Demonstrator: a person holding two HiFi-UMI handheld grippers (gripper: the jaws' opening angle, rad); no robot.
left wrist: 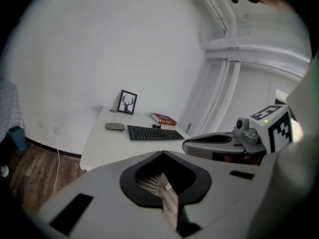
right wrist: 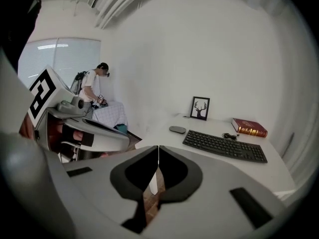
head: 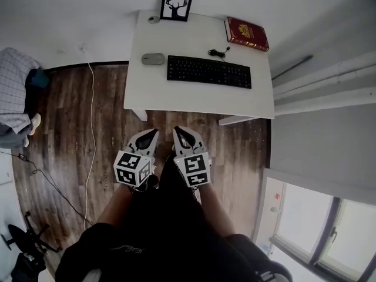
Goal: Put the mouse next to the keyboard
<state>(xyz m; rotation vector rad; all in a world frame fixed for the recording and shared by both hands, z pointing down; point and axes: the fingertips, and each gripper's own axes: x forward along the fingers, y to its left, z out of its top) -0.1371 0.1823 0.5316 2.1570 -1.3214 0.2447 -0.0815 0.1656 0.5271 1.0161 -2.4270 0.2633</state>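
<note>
Currently, 1 mouse point(head: 153, 58) is found on the counter point(head: 194, 101), just beside the left end of the keyboard point(head: 208, 71). Left gripper point(head: 148, 136) and right gripper point(head: 181, 133) are held closed, empty, well back over the floor point(head: 70, 128), presumably because no reach is begun.

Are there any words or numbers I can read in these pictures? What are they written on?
No text here can be read.
Gold print on the red book: too blurred to read.
Key letters on the keyboard: too small to read.
The framed picture: a deer's head, no words.
</note>
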